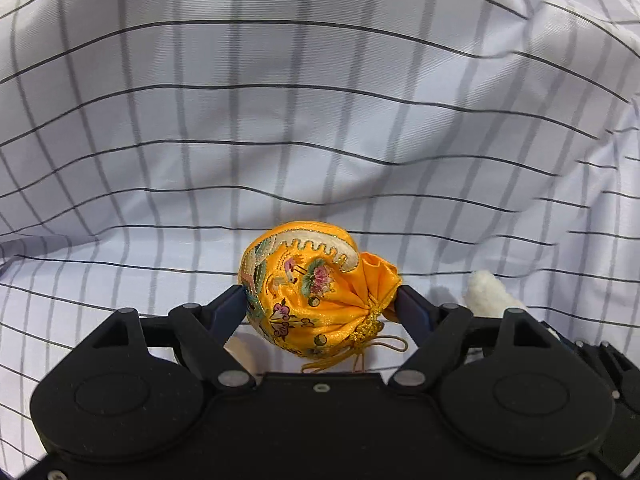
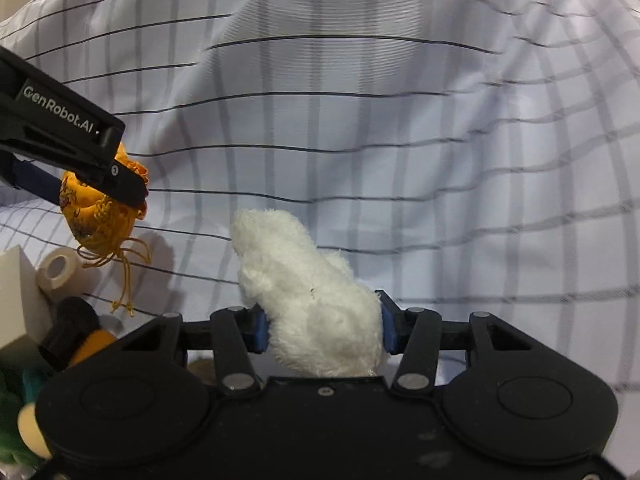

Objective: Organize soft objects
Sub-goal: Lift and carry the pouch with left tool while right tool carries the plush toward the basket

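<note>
My left gripper (image 1: 320, 300) is shut on a yellow embroidered drawstring pouch (image 1: 308, 288) and holds it above the checked cloth (image 1: 280, 120). The pouch also shows in the right wrist view (image 2: 96, 216), hanging from the left gripper (image 2: 120, 184) with its cords dangling. My right gripper (image 2: 322, 326) is shut on a white plush toy (image 2: 308, 296), which sticks up between the fingers. A tip of the plush shows at the right of the left wrist view (image 1: 488, 292).
A white cloth with dark grid lines covers the surface and rises behind. At the lower left of the right wrist view lie a white tape roll (image 2: 60, 268), a white block (image 2: 20, 300), a black and orange object (image 2: 76, 332) and a green item (image 2: 12, 420).
</note>
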